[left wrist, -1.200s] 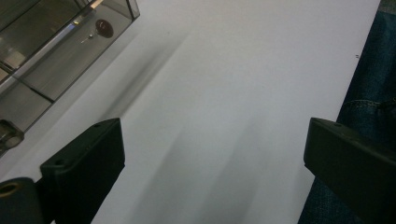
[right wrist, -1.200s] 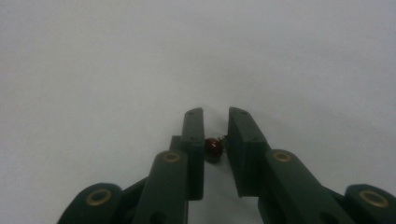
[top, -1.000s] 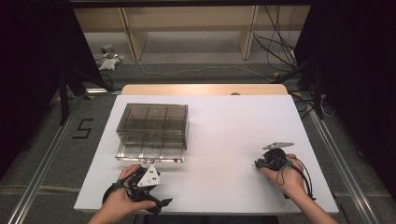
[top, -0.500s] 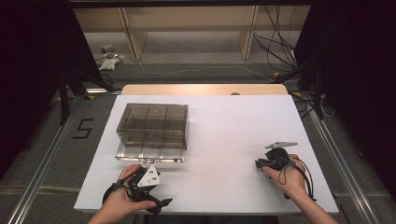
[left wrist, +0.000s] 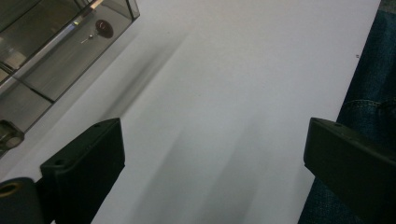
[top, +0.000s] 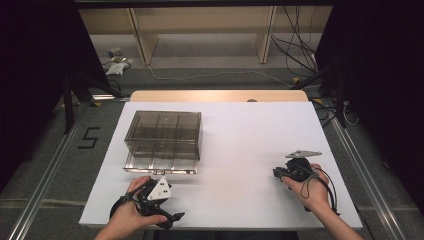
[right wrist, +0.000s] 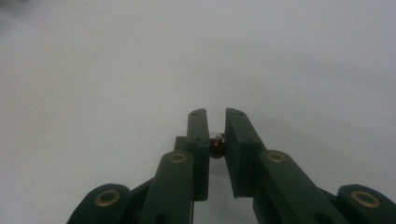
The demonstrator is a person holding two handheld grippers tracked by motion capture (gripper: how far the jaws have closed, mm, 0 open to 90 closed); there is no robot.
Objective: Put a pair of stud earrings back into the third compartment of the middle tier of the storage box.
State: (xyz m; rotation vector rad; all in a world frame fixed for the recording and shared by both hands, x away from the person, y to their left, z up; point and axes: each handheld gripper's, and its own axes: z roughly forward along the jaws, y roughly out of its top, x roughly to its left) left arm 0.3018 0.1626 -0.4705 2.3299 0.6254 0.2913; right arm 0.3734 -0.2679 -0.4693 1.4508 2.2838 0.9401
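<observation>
Jaws of right gripper (right wrist: 215,122) clamped on small dark bead (right wrist: 216,146); no change from a second ago. Left gripper (left wrist: 212,154) wide, empty, beside compartment box (top: 164,136). Bead secured, ready to carry over.

I see a white table (top: 240,145) with a bare wooden strip along its far edge. A smoky transparent compartment box (top: 164,136) sits directly on its left half, lid closed, near the front-left corner.
</observation>
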